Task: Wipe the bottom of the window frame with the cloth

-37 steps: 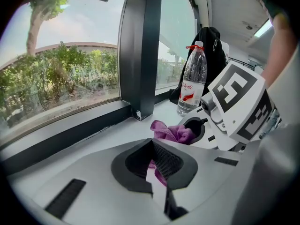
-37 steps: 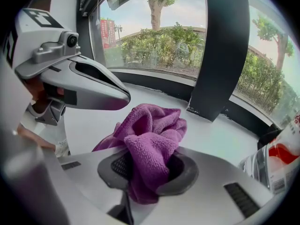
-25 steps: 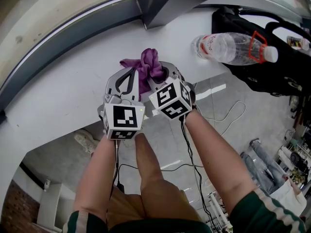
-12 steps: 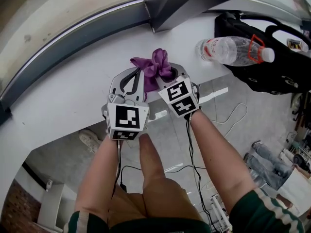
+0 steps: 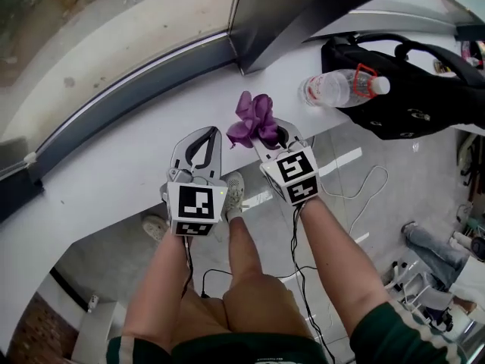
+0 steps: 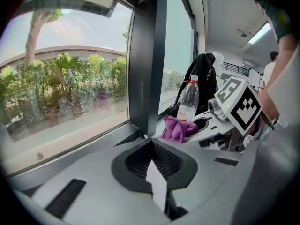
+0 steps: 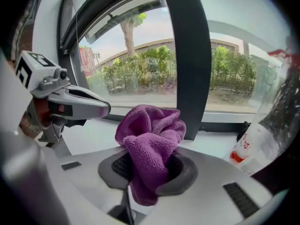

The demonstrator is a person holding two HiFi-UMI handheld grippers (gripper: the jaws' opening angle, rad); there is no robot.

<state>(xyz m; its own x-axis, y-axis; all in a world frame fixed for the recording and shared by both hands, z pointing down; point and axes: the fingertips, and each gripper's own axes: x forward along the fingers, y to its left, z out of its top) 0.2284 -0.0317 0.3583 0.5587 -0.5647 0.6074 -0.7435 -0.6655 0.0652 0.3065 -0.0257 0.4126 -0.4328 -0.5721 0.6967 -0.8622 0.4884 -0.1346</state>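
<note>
The bottom of the window frame [image 5: 189, 61] runs as a dark band up the left, beyond the white sill [image 5: 98, 165], and nothing touches it yet. The left gripper [image 5: 204, 136] has its jaws together on nothing. Just to its right, the right gripper [image 5: 265, 139] is clamped on the purple cloth [image 5: 254, 120], which stands out of the jaws as a bunched wad over the sill, short of the frame. Whether it touches the sill I cannot tell.

The wad looks like the main risk. Only a small nub would meet the frame, so a pass may leave strips unwiped. Drag along the frame could also tug the cloth out of the pinch, since much of it sits beyond the jaws.

With the two grippers so close, a leftward sweep could knock the right one into the left. Further right a plastic bottle [image 5: 337, 88] lies on the sill against a black bag [image 5: 409, 89], so a rightward stroke could set the bottle rolling.

Both forearms reach forward and down, side by side. The left gripper points roughly straight at the window. The right gripper is turned slightly leftward, aiming the cloth at the frame near the dark upright post [image 5: 280, 14].
</note>
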